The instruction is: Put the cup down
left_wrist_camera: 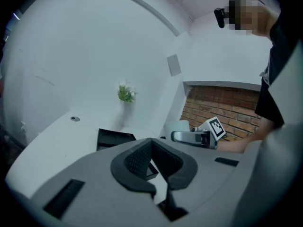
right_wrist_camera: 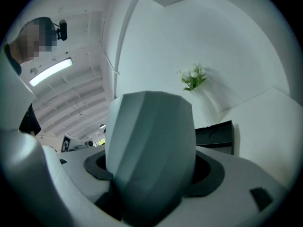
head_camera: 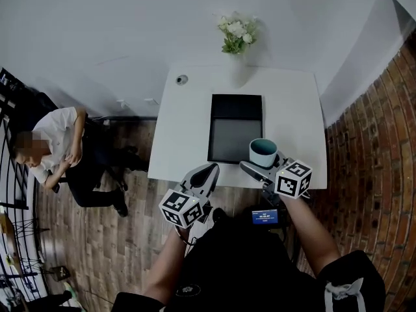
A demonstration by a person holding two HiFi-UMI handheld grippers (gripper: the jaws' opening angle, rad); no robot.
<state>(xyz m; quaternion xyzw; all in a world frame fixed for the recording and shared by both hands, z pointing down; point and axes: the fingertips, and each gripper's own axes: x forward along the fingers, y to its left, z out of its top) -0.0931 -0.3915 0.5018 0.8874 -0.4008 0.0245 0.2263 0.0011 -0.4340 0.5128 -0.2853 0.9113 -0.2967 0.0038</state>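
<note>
My right gripper (head_camera: 265, 162) is shut on a pale teal cup (head_camera: 263, 151), holding it upright over the white table's (head_camera: 182, 135) front right part, just right of the black tray (head_camera: 235, 127). In the right gripper view the cup (right_wrist_camera: 149, 150) fills the space between the jaws, with the tray (right_wrist_camera: 215, 135) beyond it. My left gripper (head_camera: 207, 173) is shut on nothing and hovers at the table's front edge, left of the cup. The left gripper view shows its pads (left_wrist_camera: 135, 161) pressed together, with the cup (left_wrist_camera: 177, 126) and the right gripper (left_wrist_camera: 195, 137) ahead to the right.
A vase of white flowers (head_camera: 237, 36) stands at the table's back edge, and a small round fitting (head_camera: 182, 80) sits at the back left. A person (head_camera: 62, 151) sits to the left of the table. A brick wall (head_camera: 377, 174) runs along the right.
</note>
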